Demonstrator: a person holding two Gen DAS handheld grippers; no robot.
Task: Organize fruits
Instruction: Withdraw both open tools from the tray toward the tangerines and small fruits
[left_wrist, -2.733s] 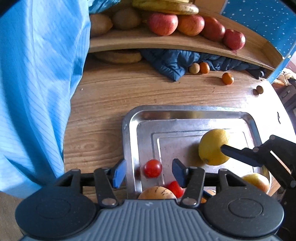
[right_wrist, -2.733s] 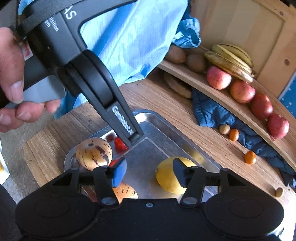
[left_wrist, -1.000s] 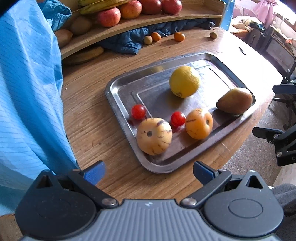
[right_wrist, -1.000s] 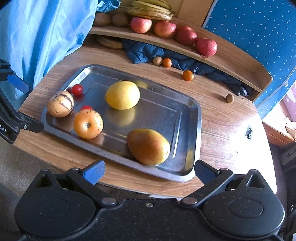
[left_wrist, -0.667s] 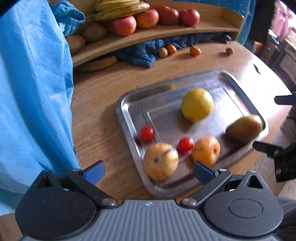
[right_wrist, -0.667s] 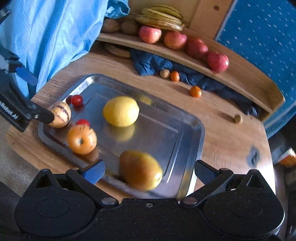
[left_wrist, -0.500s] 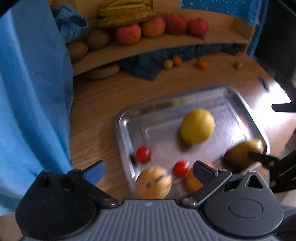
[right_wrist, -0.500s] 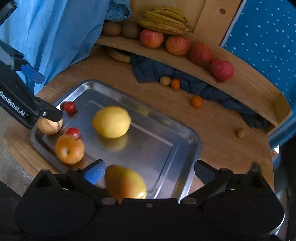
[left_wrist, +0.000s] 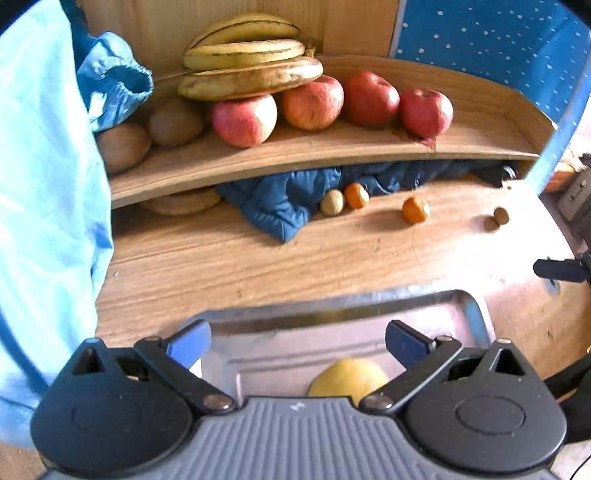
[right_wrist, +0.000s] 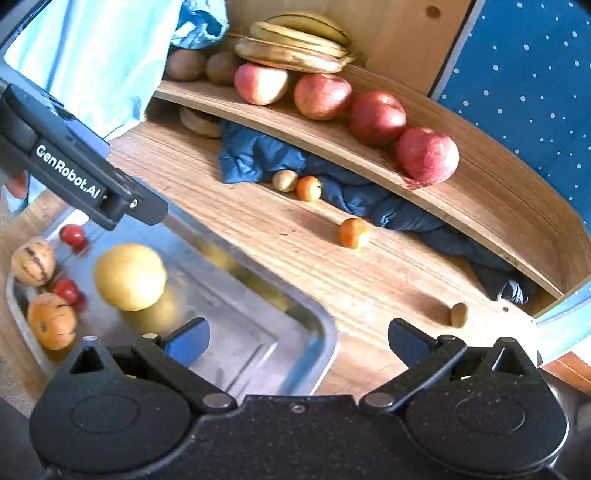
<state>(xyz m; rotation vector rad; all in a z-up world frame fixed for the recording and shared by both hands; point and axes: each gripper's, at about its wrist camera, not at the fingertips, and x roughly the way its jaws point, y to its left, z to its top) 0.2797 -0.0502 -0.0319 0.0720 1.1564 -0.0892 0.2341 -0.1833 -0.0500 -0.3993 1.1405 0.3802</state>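
Note:
A steel tray (right_wrist: 317, 332) on the wooden table holds a yellow lemon (right_wrist: 129, 277), two striped melons (right_wrist: 33, 260), and two cherry tomatoes (right_wrist: 72, 234). My left gripper (left_wrist: 295, 343) is open and empty over the tray's far end (left_wrist: 332, 306), with the lemon (left_wrist: 347, 374) just below it. My right gripper (right_wrist: 297, 341) is open and empty over the tray's right corner. Small oranges (right_wrist: 352, 232) and brown fruits (right_wrist: 284, 180) lie loose on the table. Apples (left_wrist: 314, 101), bananas (left_wrist: 251, 70) and kiwis (left_wrist: 175, 120) sit on the shelf.
A dark blue cloth (left_wrist: 288, 199) lies under the curved wooden shelf (left_wrist: 295, 155). Light blue fabric (left_wrist: 44, 184) hangs at the left. Two small brown fruits (left_wrist: 496, 218) lie at the table's right. A blue dotted wall (right_wrist: 535, 74) stands behind.
Both grippers have moved forward over the tray toward the shelf and stayed open. The pear and most tray fruit have dropped out of the left wrist view.

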